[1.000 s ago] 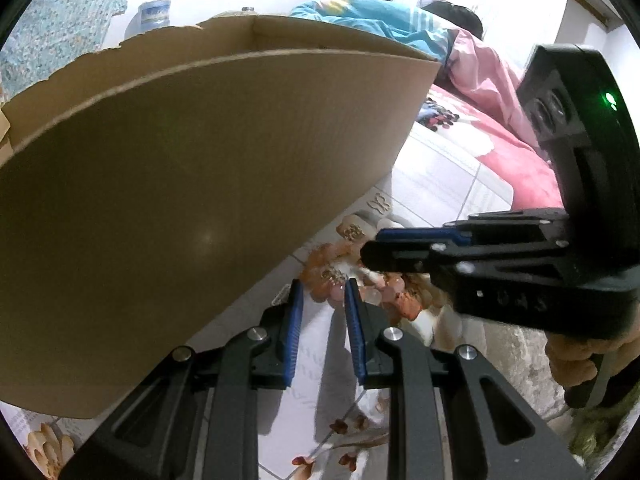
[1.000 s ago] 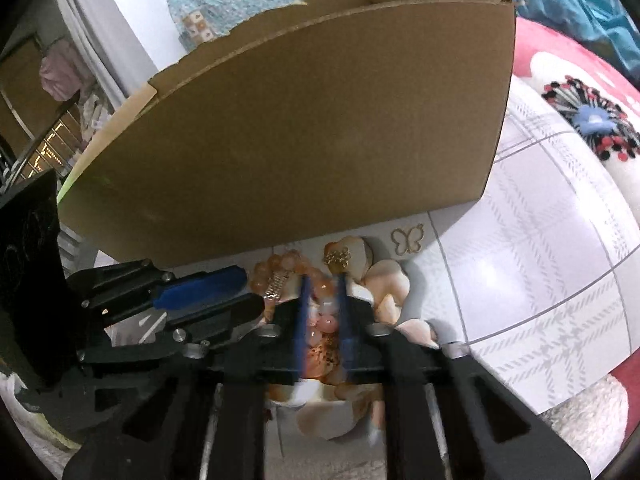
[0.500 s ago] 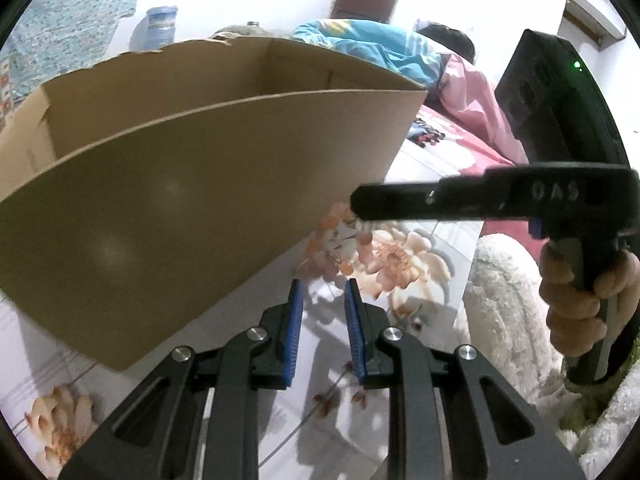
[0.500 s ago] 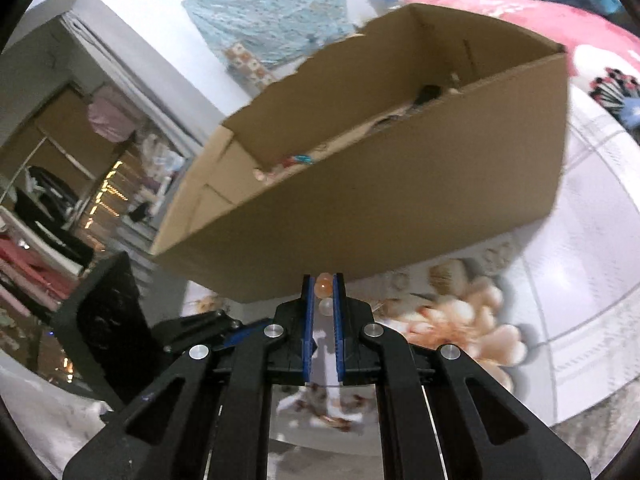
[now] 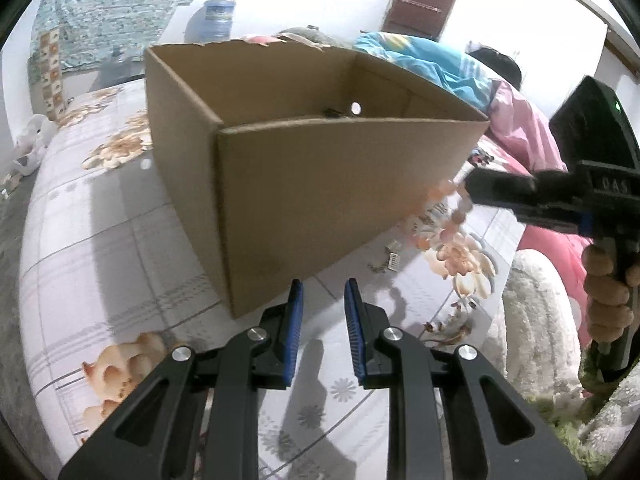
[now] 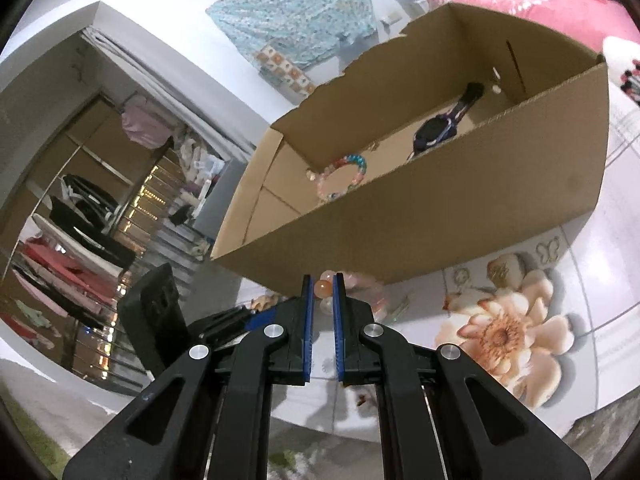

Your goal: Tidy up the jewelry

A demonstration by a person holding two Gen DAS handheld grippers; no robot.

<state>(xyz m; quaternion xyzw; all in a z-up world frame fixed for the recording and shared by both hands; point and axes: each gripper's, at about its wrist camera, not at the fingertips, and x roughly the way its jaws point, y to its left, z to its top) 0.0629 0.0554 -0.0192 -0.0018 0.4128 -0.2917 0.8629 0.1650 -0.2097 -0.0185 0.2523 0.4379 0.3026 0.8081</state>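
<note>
Right gripper (image 6: 321,294) pinches a peach-pink bead bracelet (image 5: 454,216) just below the open brown cardboard box (image 6: 460,216), whose mouth lies up and ahead; left gripper (image 5: 322,304), spread and empty, hangs nearby.

White walls, a brown door (image 5: 424,2), floral bedsheet (image 5: 100,216), clothes rack (image 6: 60,240).
</note>
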